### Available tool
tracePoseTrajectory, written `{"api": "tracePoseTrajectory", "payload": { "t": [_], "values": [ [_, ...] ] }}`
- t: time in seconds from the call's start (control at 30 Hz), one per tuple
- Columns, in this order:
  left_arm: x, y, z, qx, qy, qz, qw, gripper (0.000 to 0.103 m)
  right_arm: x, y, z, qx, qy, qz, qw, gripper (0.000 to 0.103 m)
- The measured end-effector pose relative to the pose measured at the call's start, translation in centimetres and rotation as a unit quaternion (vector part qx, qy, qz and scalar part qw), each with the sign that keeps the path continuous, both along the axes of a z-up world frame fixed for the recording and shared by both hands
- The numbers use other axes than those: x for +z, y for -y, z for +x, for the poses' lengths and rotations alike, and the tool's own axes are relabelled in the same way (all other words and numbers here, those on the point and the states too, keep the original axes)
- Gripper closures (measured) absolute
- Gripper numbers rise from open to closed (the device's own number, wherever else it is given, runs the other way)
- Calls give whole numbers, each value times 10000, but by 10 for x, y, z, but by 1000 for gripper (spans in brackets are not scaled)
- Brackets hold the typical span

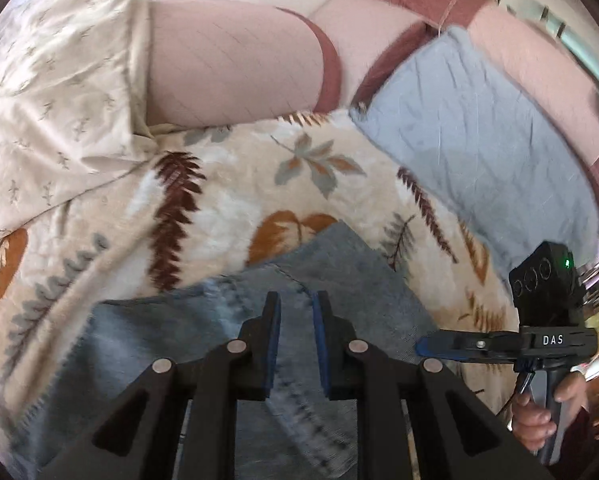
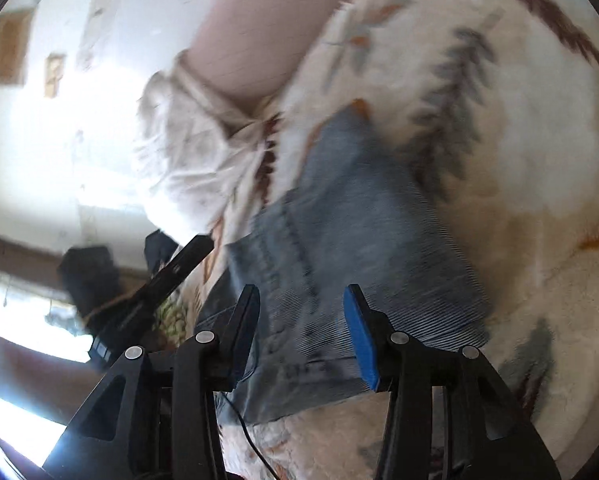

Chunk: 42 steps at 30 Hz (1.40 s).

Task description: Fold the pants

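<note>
Blue denim pants (image 1: pixel 203 344) lie folded in a compact stack on a cream leaf-print blanket (image 1: pixel 227 184); they also show in the right wrist view (image 2: pixel 351 240). My left gripper (image 1: pixel 296 300) hovers over the denim with a narrow gap between its blue pads, holding nothing. My right gripper (image 2: pixel 301 300) is open above the near edge of the pants, empty. The right gripper also shows from the side in the left wrist view (image 1: pixel 423 345), at the stack's right edge. The left gripper appears blurred at the left of the right wrist view (image 2: pixel 179 264).
A pink pillow (image 1: pixel 235 64) and a cream printed cloth (image 1: pixel 59 100) lie at the back. A grey-blue quilted pillow (image 1: pixel 479 140) sits back right. The bed's edge and room floor lie to the left in the right wrist view (image 2: pixel 27 320).
</note>
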State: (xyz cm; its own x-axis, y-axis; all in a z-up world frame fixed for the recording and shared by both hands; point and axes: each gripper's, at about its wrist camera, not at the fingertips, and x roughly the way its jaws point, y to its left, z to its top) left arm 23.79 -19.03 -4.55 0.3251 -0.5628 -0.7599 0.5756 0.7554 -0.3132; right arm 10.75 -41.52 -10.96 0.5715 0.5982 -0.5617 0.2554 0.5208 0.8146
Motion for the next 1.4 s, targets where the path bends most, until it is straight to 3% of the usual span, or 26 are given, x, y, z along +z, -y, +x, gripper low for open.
{"api": "tracePoseTrajectory", "payload": {
  "t": [0.1, 0.17, 0.23, 0.3, 0.47, 0.57, 0.8, 0.93, 1.03, 1.1, 1.23, 1.3, 1.4],
  "values": [
    [-17, 26, -15, -104, -48, 374, 9992, 84, -15, 6, 4, -151, -134, 99, 9997, 59],
    [-37, 37, -24, -193, -287, 788, 9963, 84, -26, 5, 7, -114, -277, 158, 9994, 61],
    [-55, 41, -38, -361, -418, 1060, 9928, 84, -36, 8, 6, -130, -582, 173, 9981, 67],
    [-64, 41, -52, -427, -253, 1293, 9904, 84, -45, 13, 5, -169, -688, 363, 9968, 73],
    [-66, 24, -72, -272, -330, 1112, 9929, 84, -47, 16, 1, -8, -842, 292, 9960, 80],
    [-67, 22, -88, -265, -21, 1166, 9928, 85, -44, 13, 0, 75, -863, 138, 9961, 80],
    [-64, 20, -86, 48, -121, 976, 9951, 85, -43, 6, -10, 99, -837, -145, 9963, 86],
    [-54, 3, -91, 584, -319, 489, 9966, 82, -41, 5, -12, 114, -842, -173, 9962, 86],
    [-32, -18, -108, 804, -97, 157, 9966, 79, -30, 1, -16, 67, -779, -307, 9965, 78],
    [-16, -37, -127, 987, 197, 262, 9946, 67, -14, -5, -17, 94, -683, -534, 9962, 70],
    [3, -92, -168, 1464, 546, 260, 9874, 61, 26, -31, -18, 301, -31, -958, 9949, 68],
    [8, -124, -187, 1886, 716, 417, 9785, 51, 39, -55, -16, 511, 186, -1228, 9909, 67],
    [5, -168, -209, 2376, 844, 681, 9653, 50, 37, -89, -7, 728, 157, -1754, 9817, 67]
  ]
}}
